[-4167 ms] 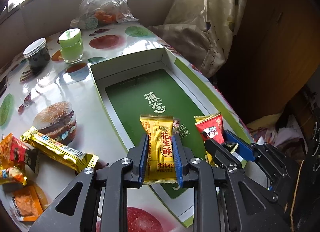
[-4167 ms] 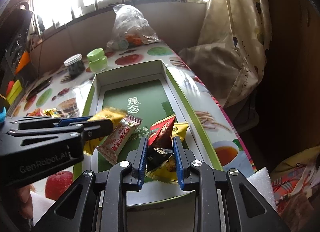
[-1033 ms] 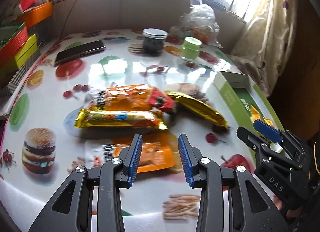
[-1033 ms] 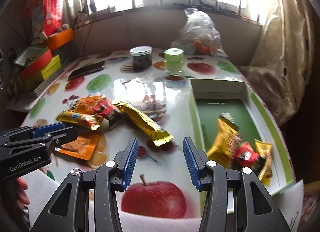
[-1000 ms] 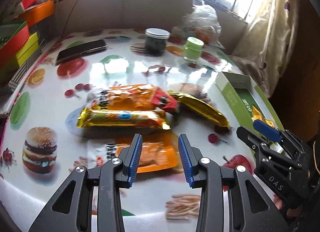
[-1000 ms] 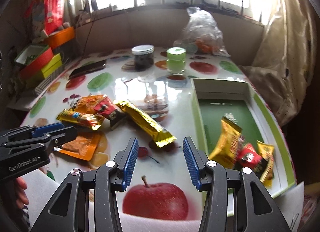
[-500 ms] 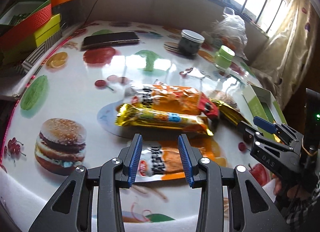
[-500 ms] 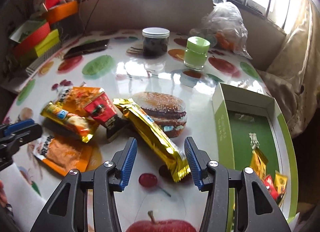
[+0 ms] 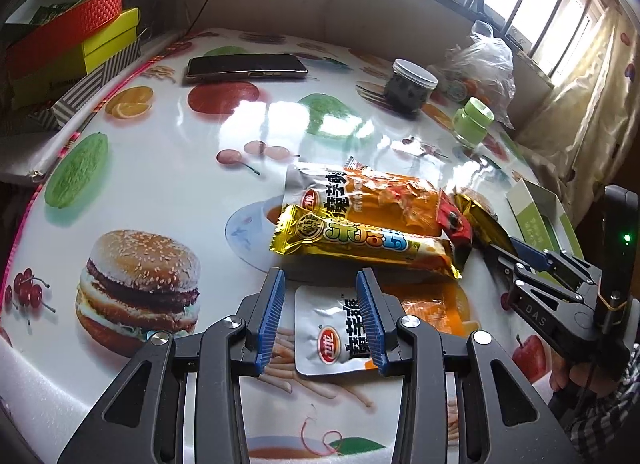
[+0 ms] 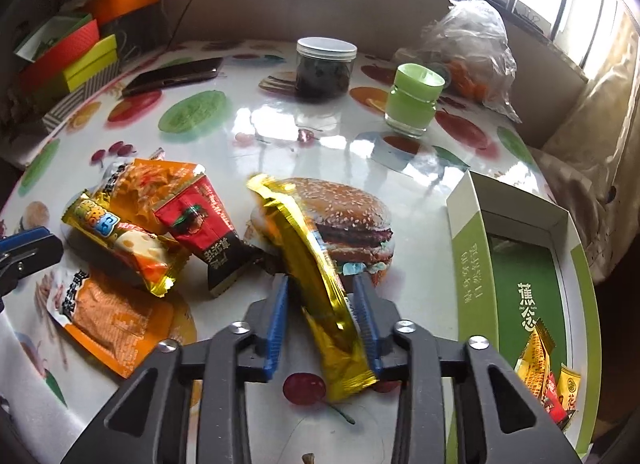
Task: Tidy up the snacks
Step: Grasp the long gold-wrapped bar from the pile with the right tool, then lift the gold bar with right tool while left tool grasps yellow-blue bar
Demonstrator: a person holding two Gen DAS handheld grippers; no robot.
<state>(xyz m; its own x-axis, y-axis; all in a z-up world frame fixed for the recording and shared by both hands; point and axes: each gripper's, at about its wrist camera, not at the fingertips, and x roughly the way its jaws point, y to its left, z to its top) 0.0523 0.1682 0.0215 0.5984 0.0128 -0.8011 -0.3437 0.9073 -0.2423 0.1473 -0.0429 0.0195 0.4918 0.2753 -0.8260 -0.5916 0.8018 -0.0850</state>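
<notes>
My left gripper (image 9: 320,316) is open, its jaws either side of the white end of a flat orange-and-white pouch (image 9: 340,338) lying on the table. Beyond it lie a gold bar with blue lettering (image 9: 360,242) and a larger orange bag (image 9: 372,200). My right gripper (image 10: 320,324) is open around a long gold snack bar (image 10: 316,276); the bar lies between the jaws, nearer the right one. A red-and-black packet (image 10: 204,224) lies left of it. The green box (image 10: 472,264) at the right holds several small snacks (image 10: 548,380).
A dark jar with a white lid (image 10: 325,68), a green-lidded jar (image 10: 414,100), a phone (image 9: 246,65) and a clear plastic bag (image 10: 468,40) stand at the back of the table. Stacked coloured boxes (image 9: 68,36) sit off the table's left edge.
Both grippers let go of their snacks in the green box and moved left to the loose pile. In the last half second each came down closer around its packet.
</notes>
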